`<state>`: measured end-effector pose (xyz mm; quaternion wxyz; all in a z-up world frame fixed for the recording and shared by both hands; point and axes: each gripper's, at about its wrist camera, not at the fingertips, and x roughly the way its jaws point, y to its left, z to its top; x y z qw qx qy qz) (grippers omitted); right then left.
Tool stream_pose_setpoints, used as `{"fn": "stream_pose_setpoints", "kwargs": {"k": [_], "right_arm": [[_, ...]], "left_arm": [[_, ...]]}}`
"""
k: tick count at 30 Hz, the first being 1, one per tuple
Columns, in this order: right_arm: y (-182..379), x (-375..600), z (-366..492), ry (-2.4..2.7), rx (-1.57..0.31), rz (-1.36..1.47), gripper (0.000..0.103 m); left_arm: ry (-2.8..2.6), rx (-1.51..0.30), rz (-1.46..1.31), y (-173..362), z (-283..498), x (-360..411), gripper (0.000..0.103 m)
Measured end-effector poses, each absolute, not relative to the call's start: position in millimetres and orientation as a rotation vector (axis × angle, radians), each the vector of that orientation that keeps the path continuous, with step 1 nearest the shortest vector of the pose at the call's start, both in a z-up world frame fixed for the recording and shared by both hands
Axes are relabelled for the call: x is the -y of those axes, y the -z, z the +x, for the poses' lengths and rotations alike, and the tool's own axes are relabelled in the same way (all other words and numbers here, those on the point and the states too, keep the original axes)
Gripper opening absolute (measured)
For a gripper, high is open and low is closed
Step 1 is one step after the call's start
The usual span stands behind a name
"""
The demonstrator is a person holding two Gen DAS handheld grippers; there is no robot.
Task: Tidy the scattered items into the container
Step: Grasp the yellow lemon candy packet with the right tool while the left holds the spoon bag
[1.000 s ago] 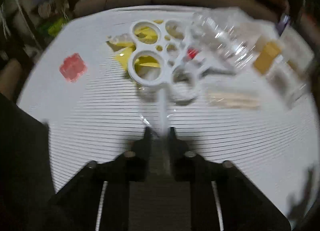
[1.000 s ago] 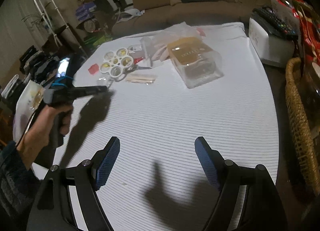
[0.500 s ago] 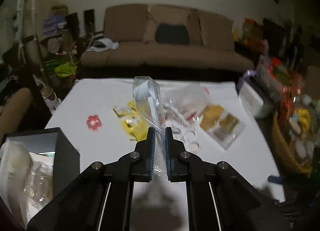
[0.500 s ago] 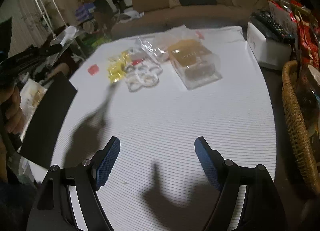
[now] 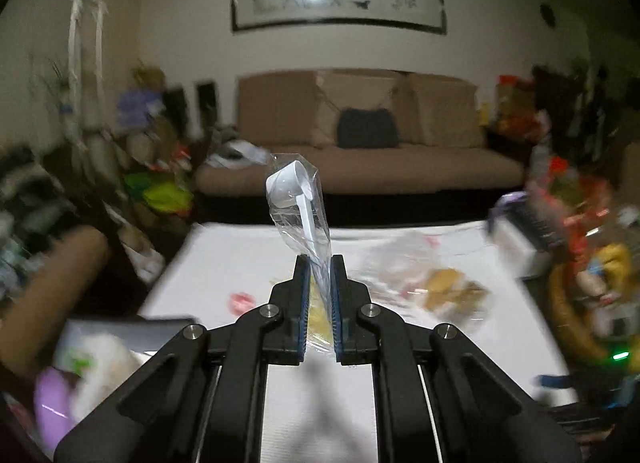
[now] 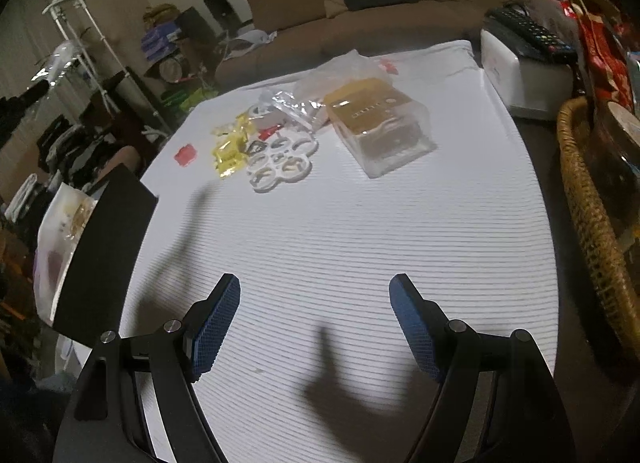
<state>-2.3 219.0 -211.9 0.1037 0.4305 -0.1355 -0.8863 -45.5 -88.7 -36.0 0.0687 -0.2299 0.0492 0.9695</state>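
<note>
My left gripper is shut on a white plastic spoon in a clear wrapper and holds it upright, high above the white table. The black container sits low at the left with items inside; in the right wrist view it stands at the table's left edge. My right gripper is open and empty over the near part of the table. Scattered on the far table lie a white ring holder, yellow packets, a red piece and a clear box with brown contents.
A clear plastic bag lies behind the box. A white box with a remote on it stands at the far right. A wicker basket is off the right edge. A sofa stands behind the table.
My left gripper has lifted the wrapped spoon off the table and drawn back toward the black container, tilting upward. The right gripper has stayed put.
</note>
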Motion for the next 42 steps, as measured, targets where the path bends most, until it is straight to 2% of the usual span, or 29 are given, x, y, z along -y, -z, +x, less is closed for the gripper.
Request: {"fn": "stream_pose_setpoints", "kwargs": {"k": [1, 5, 10, 16, 23, 26, 29, 30, 31, 32, 36, 40, 42], "right_arm": [[210.4, -218.6, -0.3, 2.617, 0.393, 1.262, 0.080], [206.6, -215.5, 1.0, 2.579, 0.425, 1.209, 0.080], [209.4, -202.7, -46.4, 2.522, 0.451, 1.222, 0.080], [201.0, -124.9, -124.3, 2.444, 0.199, 1.179, 0.081], [249.7, -19.9, -223.7, 2.441, -0.116, 1.232, 0.082], [264.4, -5.6, -244.4, 2.476, -0.180, 1.220, 0.082], [276.1, 1.4, -258.3, 2.484, -0.166, 1.187, 0.081], [280.7, 1.8, -262.7, 2.463, -0.132, 1.185, 0.080], [284.6, 0.2, -266.1, 2.437, -0.102, 1.196, 0.063], [289.9, -1.5, -270.9, 2.416, -0.090, 1.234, 0.035], [273.9, -29.0, -261.1, 2.390, 0.019, 1.195, 0.028], [230.5, -77.3, -226.0, 2.414, 0.132, 1.125, 0.028], [201.1, -103.8, -198.1, 2.443, 0.150, 1.078, 0.028]], "left_arm": [[-2.933, -0.158, -0.697, 35.9, -47.2, 92.9, 0.009], [-2.911, -0.006, -0.715, 37.9, -54.0, 118.6, 0.009], [-2.909, 0.132, -0.764, 47.4, -62.6, 152.2, 0.009], [-2.958, 0.130, -0.776, 48.8, -58.8, 180.3, 0.009], [-2.940, 0.187, -0.815, 54.7, -64.8, 191.8, 0.009], [-2.934, 0.171, -0.807, 52.8, -65.6, 191.3, 0.009], [-2.930, 0.158, -0.809, 53.3, -68.2, 188.1, 0.009], [-2.930, 0.149, -0.813, 53.9, -69.7, 187.0, 0.009], [-2.937, 0.136, -0.818, 54.7, -71.4, 185.6, 0.009], [-2.945, 0.123, -0.821, 54.9, -71.9, 183.4, 0.009], [-2.965, 0.013, -0.830, 56.2, -74.7, 170.4, 0.009], [-2.944, 0.073, -0.831, 53.6, -72.6, 159.2, 0.009], [-2.936, 0.039, -0.814, 51.1, -68.3, 145.6, 0.009]]}}
